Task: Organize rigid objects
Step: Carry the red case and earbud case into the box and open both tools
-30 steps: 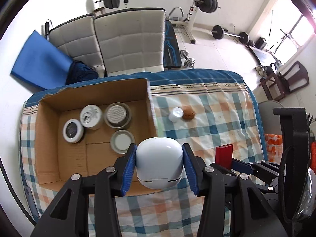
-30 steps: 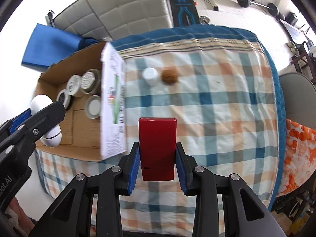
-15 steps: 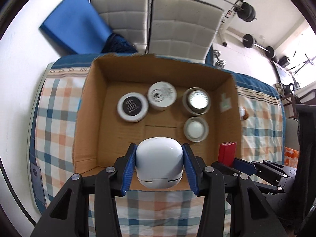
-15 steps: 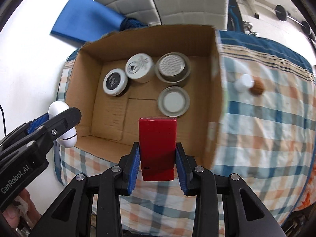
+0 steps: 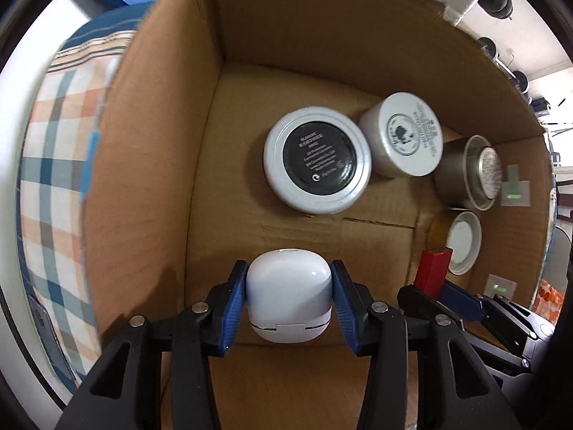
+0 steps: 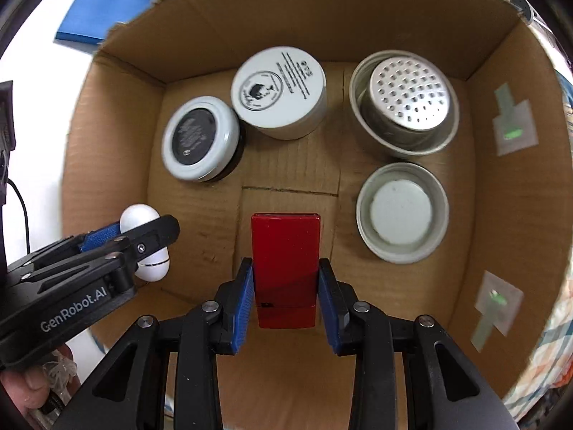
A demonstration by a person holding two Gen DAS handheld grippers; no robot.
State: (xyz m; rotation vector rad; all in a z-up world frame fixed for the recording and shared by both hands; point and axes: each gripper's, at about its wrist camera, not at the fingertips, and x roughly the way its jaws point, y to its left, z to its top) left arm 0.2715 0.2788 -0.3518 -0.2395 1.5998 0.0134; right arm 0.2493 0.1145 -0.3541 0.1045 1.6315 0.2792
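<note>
Both tongs now down inside cardboard box, earlier above it. Left tongs pinch white case; right tongs pinch red box. Four round tins ahead; black-lidded tin beyond left tongs.

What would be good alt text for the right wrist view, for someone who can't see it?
The right tongs grip a red rectangular case inside a cardboard box holding four round containers. At left, the left tongs hold a white rounded case over the box's near left corner.
</note>
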